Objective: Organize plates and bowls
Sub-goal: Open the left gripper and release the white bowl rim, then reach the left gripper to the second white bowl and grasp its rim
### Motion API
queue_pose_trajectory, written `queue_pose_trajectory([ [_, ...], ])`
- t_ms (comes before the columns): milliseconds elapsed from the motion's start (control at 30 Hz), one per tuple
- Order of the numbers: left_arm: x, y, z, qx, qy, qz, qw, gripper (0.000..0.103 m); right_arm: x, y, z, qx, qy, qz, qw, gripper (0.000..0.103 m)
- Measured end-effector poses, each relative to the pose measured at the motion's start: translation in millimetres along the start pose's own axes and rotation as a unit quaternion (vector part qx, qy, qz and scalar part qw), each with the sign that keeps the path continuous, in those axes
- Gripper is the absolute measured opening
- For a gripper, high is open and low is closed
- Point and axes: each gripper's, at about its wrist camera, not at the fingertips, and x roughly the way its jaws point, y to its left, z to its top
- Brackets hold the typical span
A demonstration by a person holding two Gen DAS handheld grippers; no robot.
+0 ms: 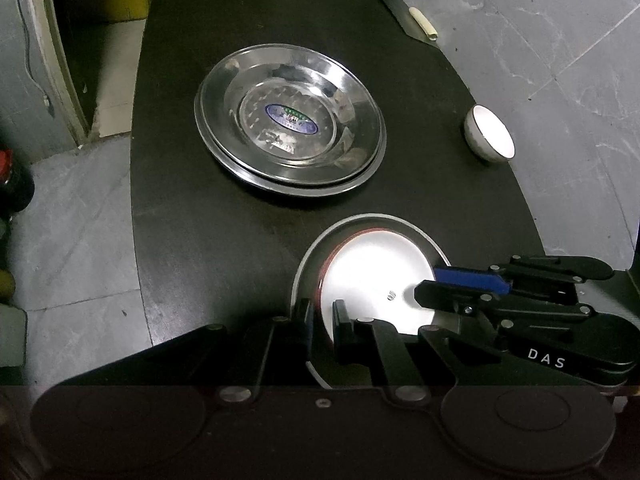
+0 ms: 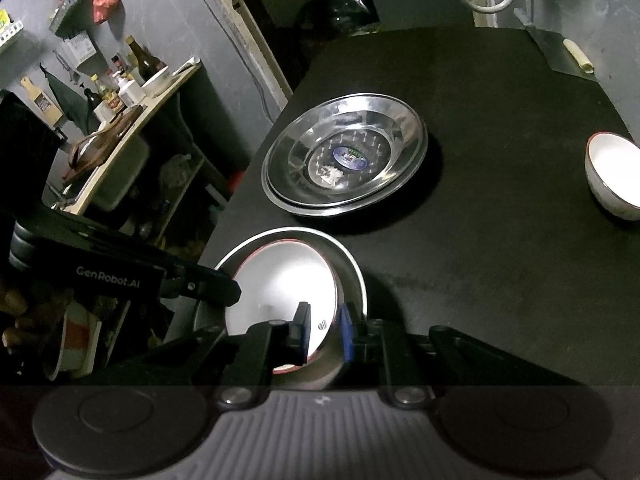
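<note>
On the black desk [image 1: 192, 240], near its front edge, both the left tool [image 1: 322, 320] and the right tool [image 2: 324, 330] are clamped on opposite rims of the nested white bowls [image 1: 372, 272], while stacked steel plates [image 1: 288, 120] and a lone small bowl [image 1: 490, 132] sit beyond.

We are in a plain home kitchen. Beside us a wooden shelf [image 2: 132, 120] carries sauce bottles [image 2: 142, 60], a white bowl [image 2: 158, 79] and jars, with a grater [image 2: 40, 100] and a red bag [image 2: 105, 3] hanging on the grey wall above it. On the dark tabletop [image 1: 200, 220] we see stacked steel plates [image 1: 290, 120] and a small white bowl [image 1: 490, 133]. The floor [image 1: 72, 240] is grey tile, and a cleaver [image 2: 560, 54] lies at the far edge.
</note>
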Motion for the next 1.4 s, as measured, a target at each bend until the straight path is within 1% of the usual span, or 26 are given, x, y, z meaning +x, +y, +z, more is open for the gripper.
queue_pose_trajectory([
  [100, -3, -1, 2, 0.003, -0.007, 0.004, 1.0, 0.011, -4, -1, -1, 0.001, -0.01, 0.001, 1.0, 0.021],
  [133, -4, -1, 3, 0.004, -0.01, 0.004, 0.9999, 0.013, -6, -1, -1, 0.001, -0.015, 0.002, 1.0, 0.023],
  [267, -8, -5, 10, 0.01, -0.023, 0.005, 0.9997, 0.018, -13, -4, -4, 0.002, -0.031, 0.006, 1.0, 0.025],
  [300, -8, -7, 12, 0.013, -0.027, 0.005, 0.9995, 0.018, -16, -5, -4, 0.002, -0.037, 0.007, 0.999, 0.027],
  [333, -8, -8, 14, 0.015, -0.03, 0.005, 0.9994, 0.019, -19, -6, -5, 0.002, -0.043, 0.004, 0.999, 0.033],
  [367, -8, -11, 17, 0.019, -0.033, 0.006, 0.9992, 0.023, -21, -7, -6, 0.003, -0.048, 0.001, 0.999, 0.037],
  [400, -7, -14, 20, 0.023, -0.035, 0.008, 0.9991, 0.026, -23, -9, -7, 0.006, -0.053, -0.002, 0.999, 0.043],
  [433, -6, -17, 22, 0.027, -0.036, 0.008, 0.999, 0.033, -26, -12, -8, 0.011, -0.058, -0.003, 0.998, 0.047],
  [500, -3, -24, 29, 0.036, -0.038, 0.008, 0.9986, 0.04, -31, -18, -11, 0.023, -0.069, -0.007, 0.997, 0.051],
  [567, 0, -32, 35, 0.048, -0.04, 0.005, 0.998, 0.052, -37, -25, -14, 0.038, -0.079, -0.016, 0.996, 0.056],
  [600, 1, -36, 38, 0.053, -0.042, 0.005, 0.9977, 0.056, -39, -30, -16, 0.047, -0.083, -0.02, 0.995, 0.06],
  [633, 2, -40, 41, 0.057, -0.044, 0.005, 0.9974, 0.064, -40, -34, -17, 0.055, -0.087, -0.024, 0.994, 0.066],
  [667, 4, -45, 44, 0.062, -0.047, 0.006, 0.997, 0.071, -43, -39, -19, 0.066, -0.094, -0.031, 0.993, 0.069],
  [733, 7, -54, 53, 0.069, -0.052, 0.014, 0.9961, 0.078, -48, -48, -22, 0.085, -0.107, -0.044, 0.99, 0.078],
  [800, 11, -64, 62, 0.075, -0.059, 0.018, 0.9953, 0.083, -50, -59, -26, 0.1, -0.117, -0.054, 0.987, 0.083],
  [833, 13, -68, 66, 0.076, -0.062, 0.019, 0.995, 0.089, -51, -64, -28, 0.107, -0.12, -0.062, 0.985, 0.087],
  [867, 16, -73, 72, 0.076, -0.065, 0.019, 0.9948, 0.095, -51, -69, -29, 0.115, -0.125, -0.071, 0.983, 0.088],
  [933, 22, -80, 82, 0.08, -0.073, 0.016, 0.994, 0.101, -50, -78, -31, 0.128, -0.132, -0.084, 0.979, 0.095],
  [1000, 29, -88, 91, 0.087, -0.08, 0.016, 0.9929, 0.102, -49, -91, -31, 0.149, -0.14, -0.089, 0.975, 0.098],
  [1067, 41, -96, 101, 0.091, -0.078, 0.017, 0.9927, 0.102, -47, -104, -30, 0.178, -0.15, -0.083, 0.969, 0.1],
  [1100, 46, -98, 105, 0.092, -0.075, 0.018, 0.9928, 0.102, -45, -110, -30, 0.193, -0.154, -0.079, 0.966, 0.102],
  [1167, 56, -104, 113, 0.092, -0.075, 0.018, 0.9928, 0.102, -41, -121, -29, 0.214, -0.166, -0.079, 0.96, 0.103],
  [1233, 66, -112, 124, 0.094, -0.087, 0.009, 0.9917, 0.102, -38, -128, -29, 0.225, -0.18, -0.085, 0.954, 0.103],
  [1333, 81, -128, 141, 0.1, -0.111, -0.007, 0.9887, 0.102, -31, -143, -30, 0.255, -0.203, -0.099, 0.94, 0.103],
  [1400, 93, -142, 155, 0.109, -0.117, -0.015, 0.9871, 0.102, -28, -154, -30, 0.277, -0.214, -0.114, 0.93, 0.103],
])
